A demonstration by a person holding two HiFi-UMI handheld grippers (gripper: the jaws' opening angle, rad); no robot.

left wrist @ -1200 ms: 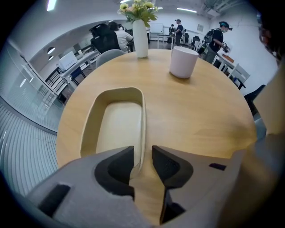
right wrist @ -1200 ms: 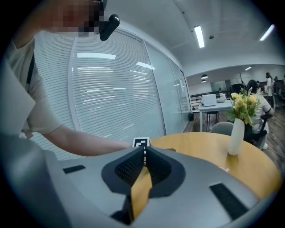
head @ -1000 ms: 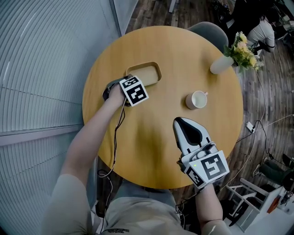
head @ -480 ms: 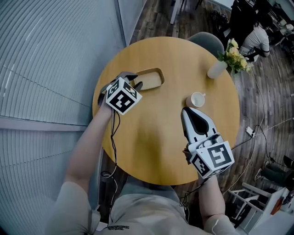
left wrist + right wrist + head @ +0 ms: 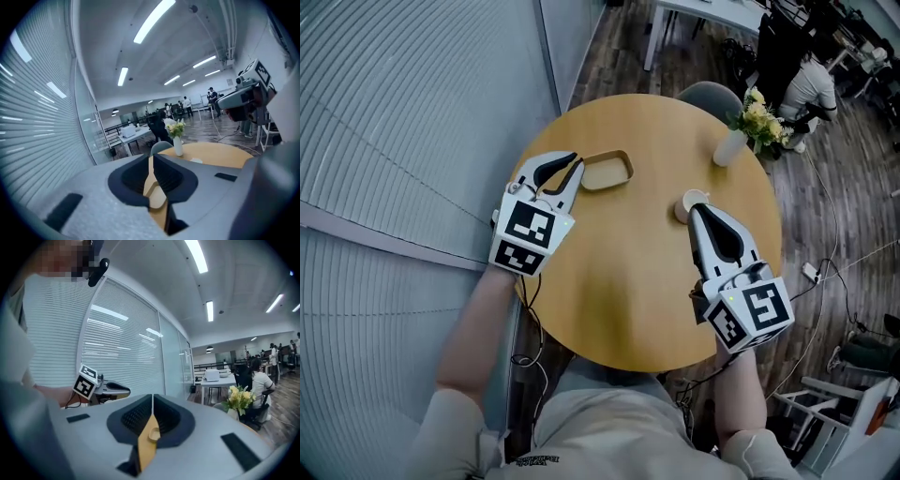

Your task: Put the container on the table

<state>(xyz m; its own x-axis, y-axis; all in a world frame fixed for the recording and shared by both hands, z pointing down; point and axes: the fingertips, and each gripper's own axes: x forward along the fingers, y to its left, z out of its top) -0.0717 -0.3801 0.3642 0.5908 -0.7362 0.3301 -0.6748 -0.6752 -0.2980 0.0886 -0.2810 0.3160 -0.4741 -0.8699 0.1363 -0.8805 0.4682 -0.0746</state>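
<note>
Container [image 5: 609, 172] lies flat on counter [image 5: 656, 291], left side, w/ its left end hidden behind left tool [image 5: 577, 162]. Long axis runs across head view, right end slightly up-frame. Left tool's jaws just been closing, now a narrow slit, nothing btwn. Right tool [image 5: 696, 212] closed, empty, covers part of cup [image 5: 684, 201]. Tool cubes carry black-white square markers.

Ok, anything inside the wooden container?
The container shows a bare floor where visible. Its left end is covered by the left gripper, whose empty jaws have just been closing.
</note>
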